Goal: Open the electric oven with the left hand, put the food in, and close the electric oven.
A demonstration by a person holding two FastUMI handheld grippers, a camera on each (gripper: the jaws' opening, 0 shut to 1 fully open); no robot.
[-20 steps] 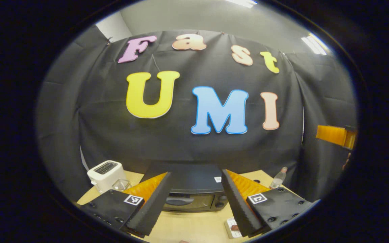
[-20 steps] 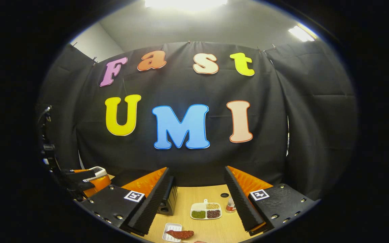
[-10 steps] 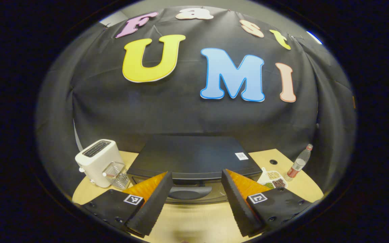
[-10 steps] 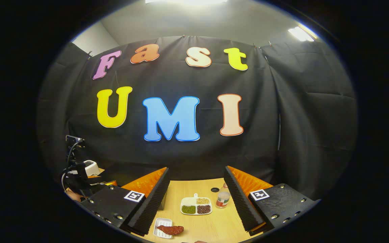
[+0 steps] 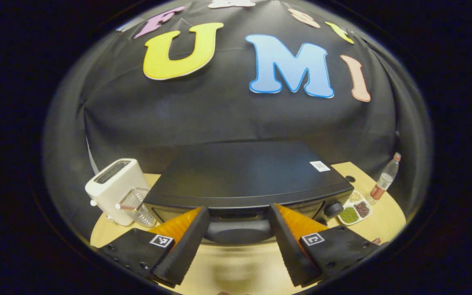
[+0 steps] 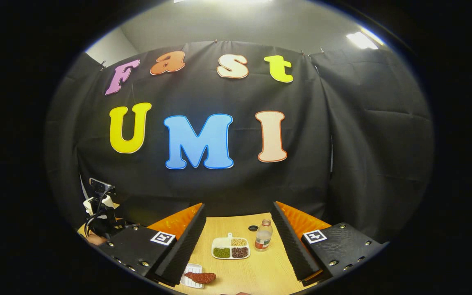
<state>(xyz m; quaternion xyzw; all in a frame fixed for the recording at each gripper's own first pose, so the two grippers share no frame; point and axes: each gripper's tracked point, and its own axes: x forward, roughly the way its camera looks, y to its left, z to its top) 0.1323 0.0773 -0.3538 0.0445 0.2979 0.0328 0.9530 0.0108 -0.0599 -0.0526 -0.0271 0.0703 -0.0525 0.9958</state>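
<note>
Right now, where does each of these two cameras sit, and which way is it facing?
Left gripper view: rides on the left tongs, facing the closed black oven, its handle between the open fingers; a white toaster stands beside it.
Right gripper view: rides on the right tongs, facing the wooden table and the food on its small tray; own open fingers at the bottom, the left tongs farther off.
Both share the divided bean dish and the bottle.

A white toaster (image 5: 115, 190) stands beside a clear grater (image 5: 137, 209). A bottle (image 6: 263, 239) stands next to a divided dish of beans (image 6: 231, 248).
</note>
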